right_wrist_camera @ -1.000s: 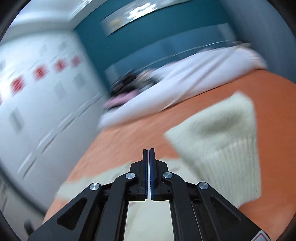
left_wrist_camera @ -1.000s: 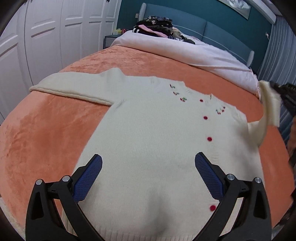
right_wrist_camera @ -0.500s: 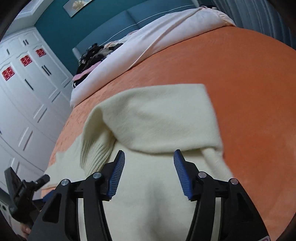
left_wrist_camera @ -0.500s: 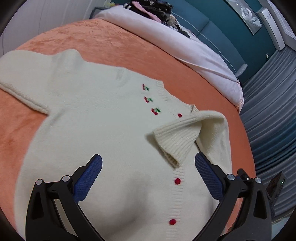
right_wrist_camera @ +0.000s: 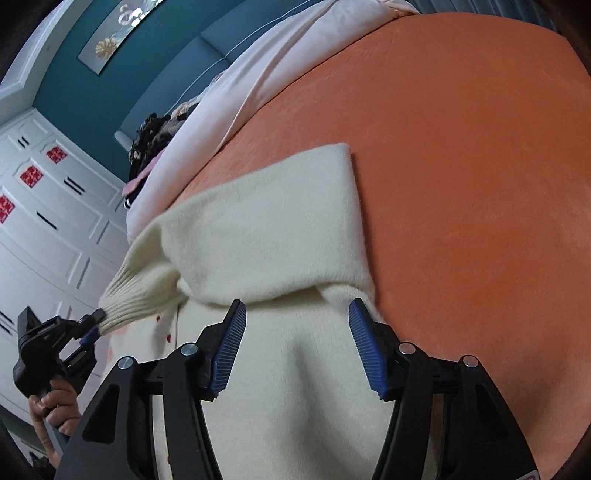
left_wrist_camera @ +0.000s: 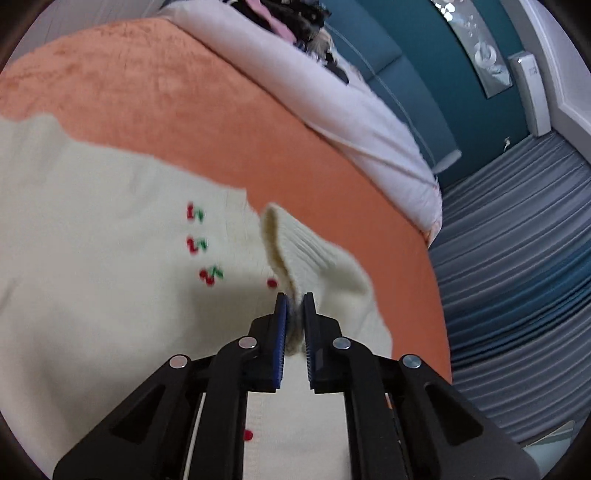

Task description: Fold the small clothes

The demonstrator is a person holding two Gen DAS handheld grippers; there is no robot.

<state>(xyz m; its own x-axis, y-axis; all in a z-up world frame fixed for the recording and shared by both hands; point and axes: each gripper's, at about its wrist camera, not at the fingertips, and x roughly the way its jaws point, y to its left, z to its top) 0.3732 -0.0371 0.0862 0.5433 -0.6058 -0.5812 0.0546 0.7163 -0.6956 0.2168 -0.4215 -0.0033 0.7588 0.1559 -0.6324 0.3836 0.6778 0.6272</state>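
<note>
A cream knit cardigan (left_wrist_camera: 92, 266) with red buttons and small cherry motifs lies flat on an orange bedspread (left_wrist_camera: 177, 110). Its right sleeve (right_wrist_camera: 266, 229) is folded across the chest. My left gripper (left_wrist_camera: 294, 301) is shut on the ribbed cuff (left_wrist_camera: 306, 254) of that sleeve and holds it a little above the cardigan's front; it also shows in the right wrist view (right_wrist_camera: 92, 325). My right gripper (right_wrist_camera: 297, 314) is open and empty, hovering just over the cardigan's side near the folded sleeve's shoulder.
A pale pink duvet (left_wrist_camera: 332, 99) and a pile of dark clothes (left_wrist_camera: 291, 18) lie at the head of the bed by a teal headboard. White wardrobe doors (right_wrist_camera: 48, 221) stand to the left. Grey curtains (left_wrist_camera: 517, 258) hang past the bed's right edge.
My right gripper let go of the sleeve after laying it across the chest and is now open. My left gripper moved in and shut on the sleeve's cuff.
</note>
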